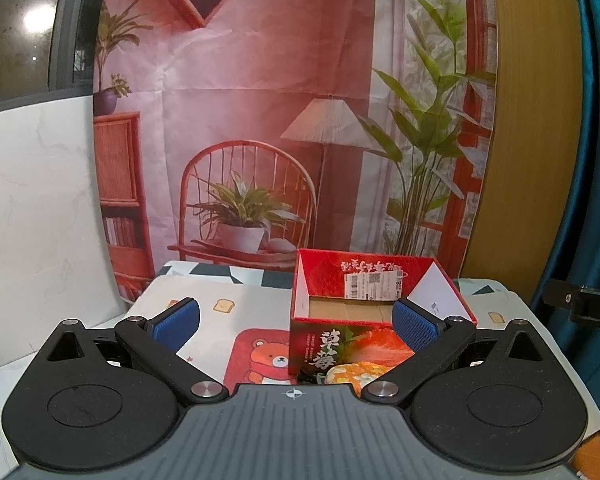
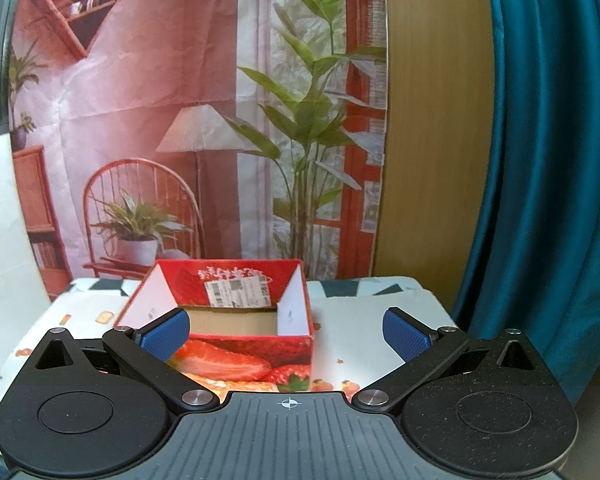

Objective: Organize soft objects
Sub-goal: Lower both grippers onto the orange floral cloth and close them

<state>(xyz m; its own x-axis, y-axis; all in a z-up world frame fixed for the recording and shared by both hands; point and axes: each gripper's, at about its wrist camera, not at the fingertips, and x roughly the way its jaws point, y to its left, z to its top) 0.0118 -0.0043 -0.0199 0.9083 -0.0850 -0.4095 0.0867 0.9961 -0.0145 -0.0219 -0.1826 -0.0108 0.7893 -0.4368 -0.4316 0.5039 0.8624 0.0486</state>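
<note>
A red open-topped cardboard box (image 1: pixel 340 344) printed with strawberries stands on the table, its brown floor bare. In the right wrist view the same box (image 2: pixel 252 356) sits left of centre. My left gripper (image 1: pixel 296 326) is open, blue pads wide apart, with the box just ahead and slightly right. My right gripper (image 2: pixel 286 334) is open too, nothing between its fingers, the box in front of its left finger. No soft object shows in either view.
A white mat (image 1: pixel 220 320) with toast and bear prints covers the table. A printed room backdrop (image 1: pixel 260 120) hangs behind. A teal curtain (image 2: pixel 540 160) falls at the right, a wooden panel (image 2: pixel 432 120) beside it. A marble wall (image 1: pixel 32 200) is at the left.
</note>
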